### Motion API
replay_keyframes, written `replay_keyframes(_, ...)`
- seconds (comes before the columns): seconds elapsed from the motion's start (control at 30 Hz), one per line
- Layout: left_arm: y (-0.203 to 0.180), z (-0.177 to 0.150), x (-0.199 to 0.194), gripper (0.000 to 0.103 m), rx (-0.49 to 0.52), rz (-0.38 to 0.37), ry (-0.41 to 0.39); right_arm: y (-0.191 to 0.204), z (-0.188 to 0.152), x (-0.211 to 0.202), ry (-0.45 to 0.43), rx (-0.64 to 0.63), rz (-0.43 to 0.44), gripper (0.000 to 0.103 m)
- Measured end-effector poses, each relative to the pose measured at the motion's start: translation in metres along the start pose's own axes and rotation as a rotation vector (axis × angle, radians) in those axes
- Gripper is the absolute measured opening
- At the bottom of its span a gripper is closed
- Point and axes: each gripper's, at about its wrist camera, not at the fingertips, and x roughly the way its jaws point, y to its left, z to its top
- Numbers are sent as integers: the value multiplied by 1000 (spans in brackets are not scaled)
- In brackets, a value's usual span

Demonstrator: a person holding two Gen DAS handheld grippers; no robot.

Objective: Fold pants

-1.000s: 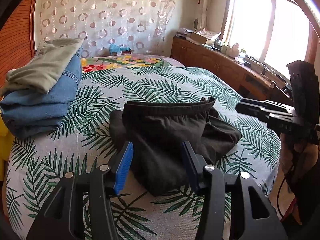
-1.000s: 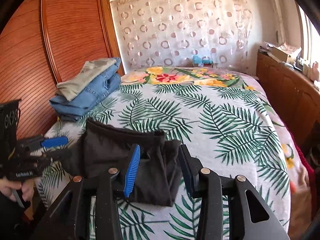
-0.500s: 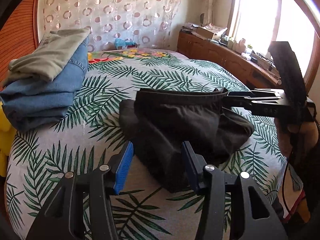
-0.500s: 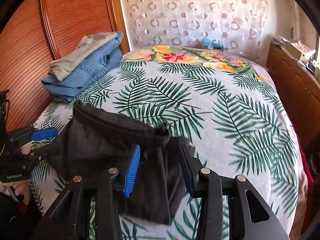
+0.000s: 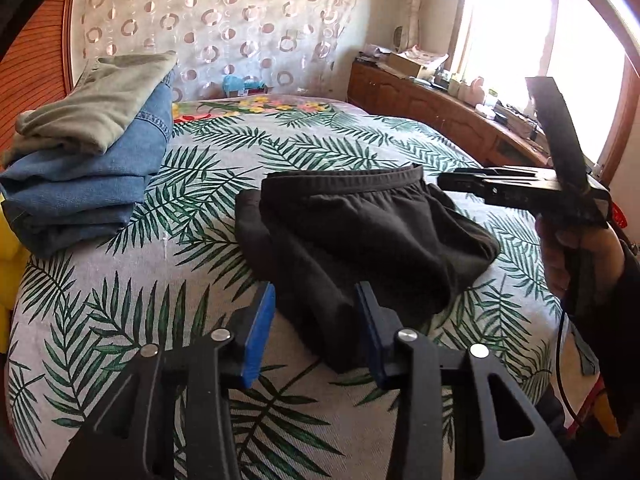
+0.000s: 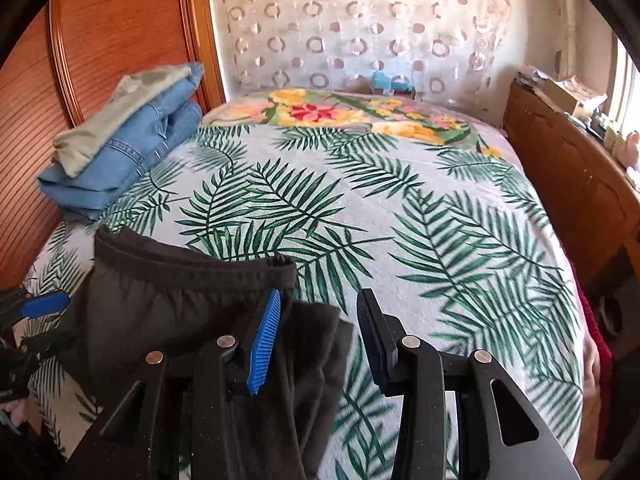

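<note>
Dark grey pants (image 5: 360,236) lie bunched on the leaf-print bed (image 5: 160,292), waistband toward the far side. My left gripper (image 5: 316,320) is open, its blue pads either side of the pants' near edge, holding nothing. My right gripper (image 6: 318,332) is open just at the right end of the waistband of the pants (image 6: 180,304), with dark cloth lying between and under its fingers. The right gripper also shows in the left wrist view (image 5: 452,181), at the waistband's right end. The left gripper's blue pad shows at the left edge of the right wrist view (image 6: 44,304).
A stack of folded jeans with an olive garment on top (image 5: 88,152) sits at the bed's left side against the wooden headboard (image 6: 100,40). A wooden sideboard (image 5: 440,120) with clutter runs along the right under the window. A patterned curtain hangs behind.
Both grippers have come closer to the pants. The right gripper has drawn back a little to the right, off the waistband end. The pants have settled lower on the bed.
</note>
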Motion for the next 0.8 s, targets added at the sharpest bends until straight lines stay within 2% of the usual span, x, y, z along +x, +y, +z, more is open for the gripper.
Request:
replay_keyframes(0.17, -9, -6, -5, 37, 15, -27, 1, 0, -28, -31, -15, -1, 87, 41)
replay_keyframes(0.43, -16, -12, 2, 36, 34, -16, 34, 3, -70, -47, 23, -28, 124, 41)
replay_keyframes(0.57, -17, -14, 7, 36, 38, -8, 52, -2, -76, -46, 35, -20, 132, 41)
replay_keyframes(0.7, -16, -16, 13, 31, 40, -7, 71, -3, -72, -42, 47, -21, 133, 41)
replay_keyframes(0.8, -16, -15, 13, 22, 47, -9, 67, -6, -72, -42, 50, -15, 139, 41)
